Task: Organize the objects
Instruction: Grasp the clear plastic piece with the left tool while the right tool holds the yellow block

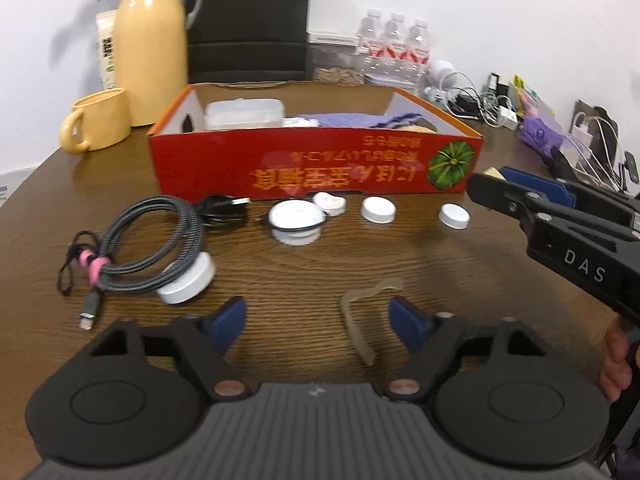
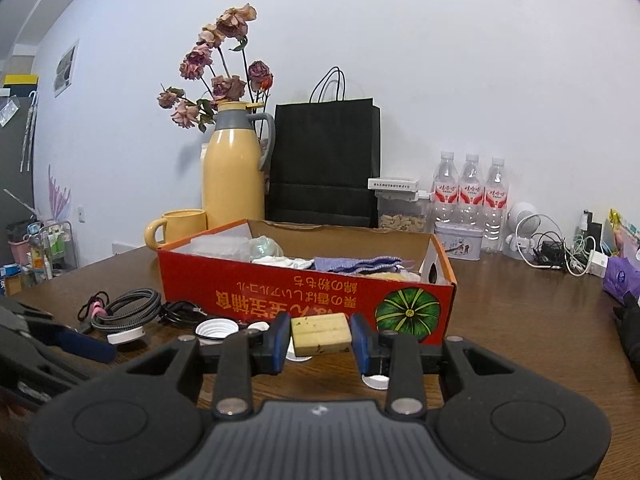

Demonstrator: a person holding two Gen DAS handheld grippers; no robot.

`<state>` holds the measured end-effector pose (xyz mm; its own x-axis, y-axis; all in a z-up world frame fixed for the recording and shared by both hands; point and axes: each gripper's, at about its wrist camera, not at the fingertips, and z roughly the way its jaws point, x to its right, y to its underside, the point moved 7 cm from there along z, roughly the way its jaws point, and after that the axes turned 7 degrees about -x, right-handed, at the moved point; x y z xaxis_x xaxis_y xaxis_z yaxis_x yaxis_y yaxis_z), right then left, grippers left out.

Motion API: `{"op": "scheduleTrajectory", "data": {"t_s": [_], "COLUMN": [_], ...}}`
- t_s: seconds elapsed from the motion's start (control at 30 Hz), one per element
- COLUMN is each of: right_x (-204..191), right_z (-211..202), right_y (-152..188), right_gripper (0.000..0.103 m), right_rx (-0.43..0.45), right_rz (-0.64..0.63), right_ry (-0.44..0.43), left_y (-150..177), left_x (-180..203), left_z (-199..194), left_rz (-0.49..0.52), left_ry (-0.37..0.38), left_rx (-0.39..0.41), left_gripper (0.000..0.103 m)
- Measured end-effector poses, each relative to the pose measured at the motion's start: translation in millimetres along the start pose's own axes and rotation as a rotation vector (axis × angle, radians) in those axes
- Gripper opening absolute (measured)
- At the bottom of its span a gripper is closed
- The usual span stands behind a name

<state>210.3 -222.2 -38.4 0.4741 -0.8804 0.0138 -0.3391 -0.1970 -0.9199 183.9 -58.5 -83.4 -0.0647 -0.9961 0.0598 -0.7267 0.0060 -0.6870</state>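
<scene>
My left gripper (image 1: pixel 318 314) hovers open over the brown table, and a tan rubber band (image 1: pixel 357 322) lies flat between its blue pads, close to the right one and untouched. My right gripper (image 2: pixel 320 340) is shut on a beige rectangular block (image 2: pixel 321 334), held above the table in front of the red cardboard box (image 2: pixel 280 300). In the left wrist view that box (image 1: pixel 316 160) stands ahead, holding a clear plastic container (image 1: pixel 244 114) and a purple cloth (image 1: pixel 340 120). The right gripper (image 1: pixel 494 186) reaches in from the right.
Several white caps (image 1: pixel 378 209) lie in front of the box. On the left are a coiled grey cable (image 1: pixel 160 236) and a black plug (image 1: pixel 224 210). A yellow thermos (image 1: pixel 150 52), a mug (image 1: pixel 98 120), water bottles (image 1: pixel 394 44) and tangled chargers (image 1: pixel 492 104) line the back and right.
</scene>
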Motion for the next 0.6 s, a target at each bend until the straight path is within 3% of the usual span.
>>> {"op": "scheduleTrajectory", "data": {"t_s": [0.17, 0.27, 0.33, 0.37, 0.47, 0.6], "right_x": [0, 0, 0, -1, -2, -1], "right_z": [-2, -2, -2, -2, -2, -3], "right_y": [0, 0, 0, 0, 0, 0], "right_gripper": [0.031, 0.031, 0.031, 0.031, 0.031, 0.031], "right_rx": [0.007, 0.009, 0.011, 0.011, 0.012, 0.013], "right_rz": [-0.001, 0.0, 0.0, -0.001, -0.001, 0.0], "right_ry": [-0.003, -0.005, -0.007, -0.008, -0.011, -0.012], "left_y": [-2, -3, -3, -2, -2, 0], "left_x": [11, 15, 17, 19, 22, 25], "left_z": [10, 13, 13, 13, 13, 9], "left_rz": [0.028, 0.039, 0.052, 0.061, 0.07, 0.085], "left_ry": [0.012, 0.017, 0.017, 0.023, 0.051, 0.04], "left_rx": [-0.007, -0.006, 0.003, 0.007, 0.012, 0.046], "left_gripper": [0.066, 0.053, 0.035, 0.019, 0.004, 0.003]}}
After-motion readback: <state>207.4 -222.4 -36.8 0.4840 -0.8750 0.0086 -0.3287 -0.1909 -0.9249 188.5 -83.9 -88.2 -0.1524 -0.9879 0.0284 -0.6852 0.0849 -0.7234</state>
